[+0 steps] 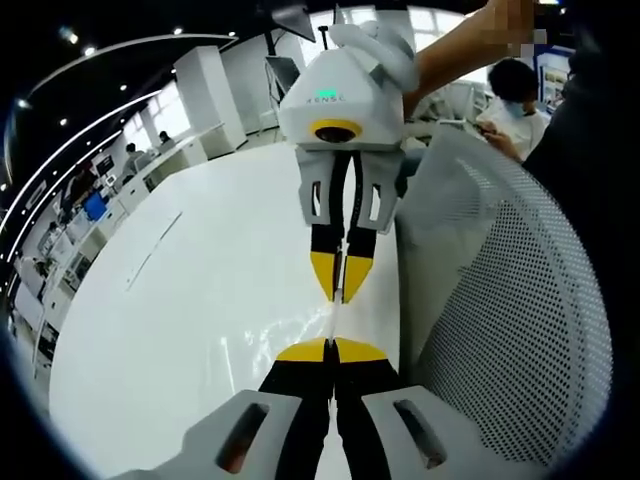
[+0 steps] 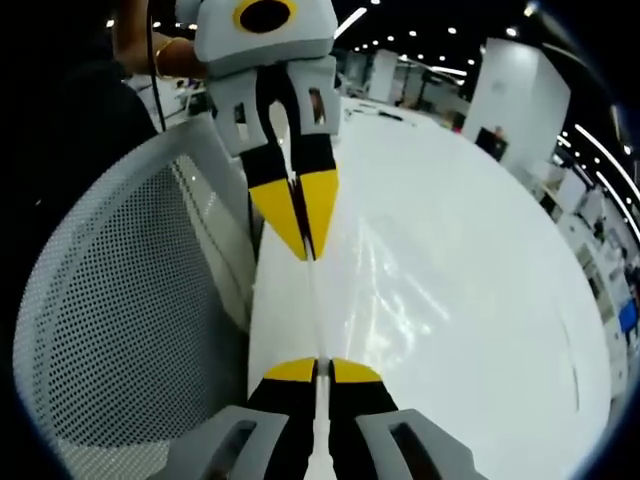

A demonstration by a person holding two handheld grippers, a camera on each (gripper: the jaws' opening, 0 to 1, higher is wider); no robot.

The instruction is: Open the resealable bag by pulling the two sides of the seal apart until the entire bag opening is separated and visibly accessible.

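Left gripper (image 1: 332, 350) and right gripper (image 2: 322, 370) fingers both pinch the bag (image 1: 300, 330) above the table (image 1: 200, 260); looks thin, floppy, slippery, so grip near the seal.

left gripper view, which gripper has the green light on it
The right gripper, coming down from the top; its white housing shows a green light. The left gripper at the bottom shows none.

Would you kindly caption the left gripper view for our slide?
Left hand-held gripper and right hand-held gripper, both shut on a clear resealable bag, above a white table.
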